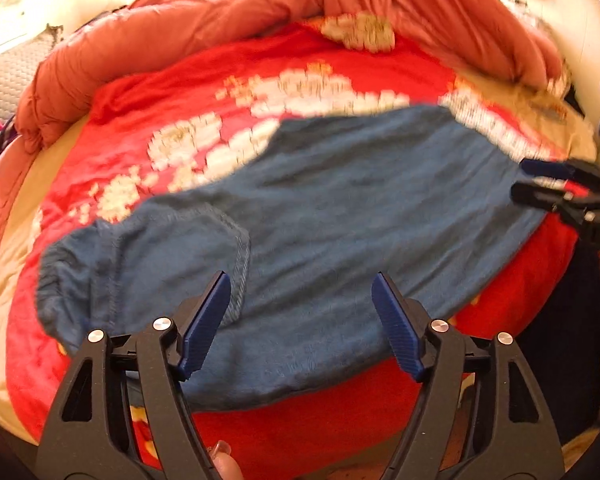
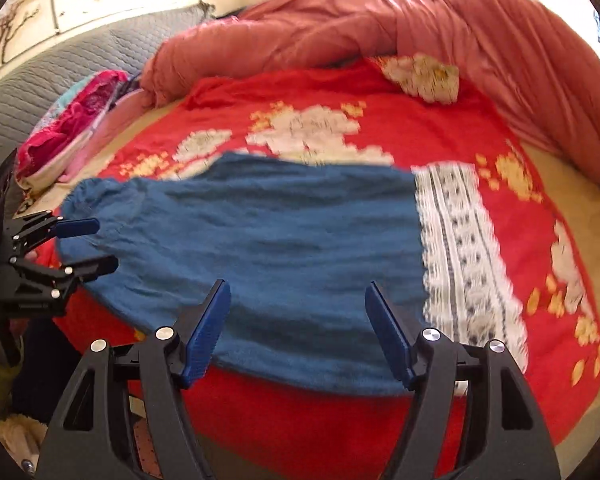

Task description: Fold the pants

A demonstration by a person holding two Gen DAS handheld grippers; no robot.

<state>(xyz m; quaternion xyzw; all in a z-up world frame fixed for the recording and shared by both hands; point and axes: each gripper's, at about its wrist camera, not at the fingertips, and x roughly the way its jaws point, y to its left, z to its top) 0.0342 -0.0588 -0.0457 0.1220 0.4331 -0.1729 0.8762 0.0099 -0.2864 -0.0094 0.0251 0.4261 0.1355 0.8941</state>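
Note:
Blue pants (image 1: 320, 216) lie spread flat across a red flowered blanket (image 1: 148, 96) on the bed, waistband to the left in the left wrist view, a back pocket (image 1: 204, 236) showing. They also show in the right wrist view (image 2: 260, 248). My left gripper (image 1: 300, 284) is open and empty, just above the pants' near edge by the pocket. My right gripper (image 2: 298, 288) is open and empty above the near edge at the leg end. Each gripper shows in the other's view: the right (image 1: 540, 184) at the right rim, the left (image 2: 88, 244) at the left rim, both open.
A rolled salmon-pink duvet (image 2: 440, 32) runs along the far side and right of the bed. Pink clothes (image 2: 76, 120) are piled at the far left by a grey quilted headboard (image 2: 72, 64). A white patterned strip (image 2: 460, 248) of the blanket lies right of the pants.

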